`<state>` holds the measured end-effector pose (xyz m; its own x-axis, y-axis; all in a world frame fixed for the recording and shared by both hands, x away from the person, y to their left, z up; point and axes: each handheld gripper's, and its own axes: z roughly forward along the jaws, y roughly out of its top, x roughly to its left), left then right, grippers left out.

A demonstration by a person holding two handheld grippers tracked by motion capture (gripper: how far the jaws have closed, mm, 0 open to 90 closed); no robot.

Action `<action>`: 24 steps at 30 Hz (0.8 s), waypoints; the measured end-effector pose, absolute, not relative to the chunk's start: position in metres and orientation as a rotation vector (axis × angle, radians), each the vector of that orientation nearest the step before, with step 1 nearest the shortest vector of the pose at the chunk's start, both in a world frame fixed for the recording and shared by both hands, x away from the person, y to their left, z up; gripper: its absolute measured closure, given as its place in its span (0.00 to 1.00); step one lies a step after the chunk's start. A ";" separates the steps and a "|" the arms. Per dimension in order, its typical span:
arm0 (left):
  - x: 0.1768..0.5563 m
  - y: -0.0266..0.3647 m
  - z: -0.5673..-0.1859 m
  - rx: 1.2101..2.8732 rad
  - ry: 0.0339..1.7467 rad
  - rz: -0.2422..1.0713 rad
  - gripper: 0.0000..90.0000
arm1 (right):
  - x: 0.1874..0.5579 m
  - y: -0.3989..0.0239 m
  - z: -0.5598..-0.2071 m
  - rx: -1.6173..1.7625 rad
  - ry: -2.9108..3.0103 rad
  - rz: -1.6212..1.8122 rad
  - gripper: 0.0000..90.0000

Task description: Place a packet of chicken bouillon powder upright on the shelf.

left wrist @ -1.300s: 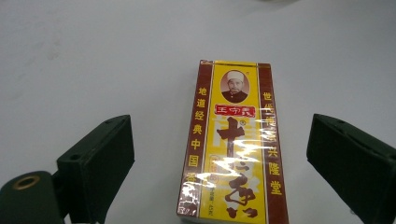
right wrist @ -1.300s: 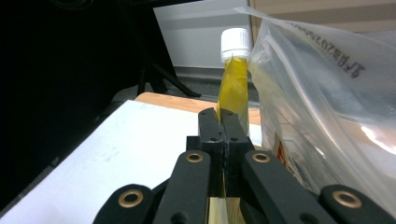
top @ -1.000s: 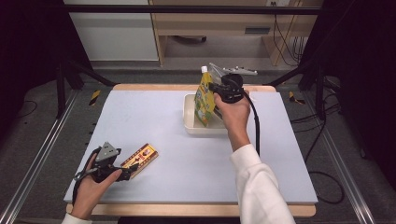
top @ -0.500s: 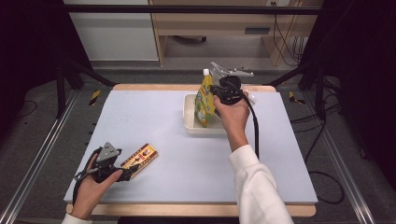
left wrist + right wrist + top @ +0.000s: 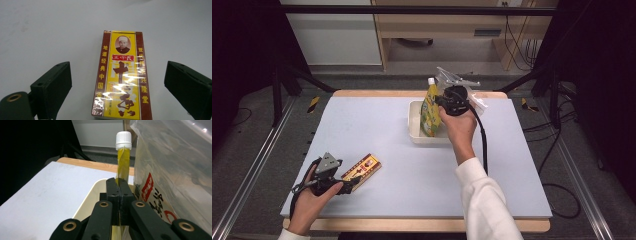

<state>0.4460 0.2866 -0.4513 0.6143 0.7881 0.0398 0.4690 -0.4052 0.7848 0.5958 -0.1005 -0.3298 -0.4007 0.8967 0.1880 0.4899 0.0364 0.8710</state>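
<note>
left gripper [image 5: 117, 87] wide open low in the left gripper view, seasoning box [image 5: 121, 75] flat on the table dead centre between the jaws, long axis running straight away up the frame, so probably just a push forward and a squeeze across the narrow sides. lower left of the high view, same box [image 5: 362, 171] right at that gripper, far nearer than the right one. upper middle there, right gripper [image 5: 439, 102] clamped tight on the thin edge of the yellow spout pouch [image 5: 430, 112], upright in the white tray [image 5: 414, 131].

Table [image 5: 377, 125]: box [image 5: 361, 171], tray [image 5: 414, 131]
</note>
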 end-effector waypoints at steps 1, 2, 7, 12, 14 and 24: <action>0.446 0.287 -0.451 2.070 0.986 0.529 0.08 | 0.595 -0.100 -0.330 1.400 1.906 1.326 1.00; 0.446 0.286 -0.451 2.070 0.986 0.530 0.08 | 0.595 -0.100 -0.330 1.397 1.907 1.327 1.00; 0.446 0.286 -0.451 2.075 0.985 0.531 0.08 | 0.594 -0.101 -0.331 1.392 1.914 1.328 0.99; 0.446 0.287 -0.451 2.076 0.984 0.536 0.08 | 0.592 -0.102 -0.333 1.405 1.897 1.345 0.89; 0.446 0.287 -0.451 2.079 0.982 0.542 0.08 | 0.589 -0.102 -0.333 1.400 1.888 1.365 0.84; 0.445 0.285 -0.451 2.085 0.980 0.543 0.08 | 0.564 -0.110 -0.324 1.346 1.863 1.435 0.68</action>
